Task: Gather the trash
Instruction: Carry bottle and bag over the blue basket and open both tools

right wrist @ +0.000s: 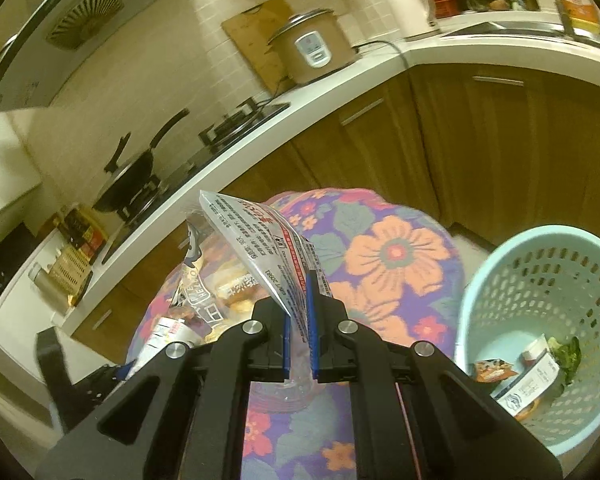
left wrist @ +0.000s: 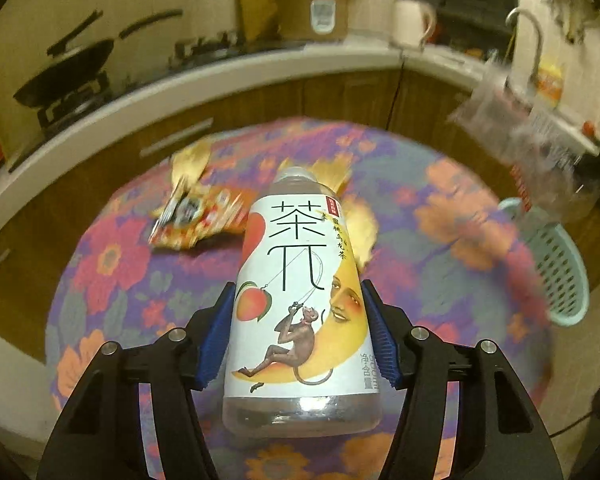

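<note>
Right tongs (right wrist: 299, 320) pinching a clear plastic wrapper (right wrist: 256, 248) above the floral surface (right wrist: 396, 248), the mint basket (right wrist: 480, 280) lying to their right and nearer them than the left tongs (left wrist: 300, 332), which clamp a tea bottle (left wrist: 300, 300), long axis pointing forward.

A rice cooker (right wrist: 312, 50) is standing on the counter (right wrist: 380, 60) beside a white kettle (right wrist: 406, 4); a black pan (right wrist: 134, 178) is sitting on the stove (right wrist: 236, 120).

Snack wrappers (left wrist: 198, 216) crowd the floral table (left wrist: 440, 280) behind the bottle (left wrist: 300, 304).
</note>
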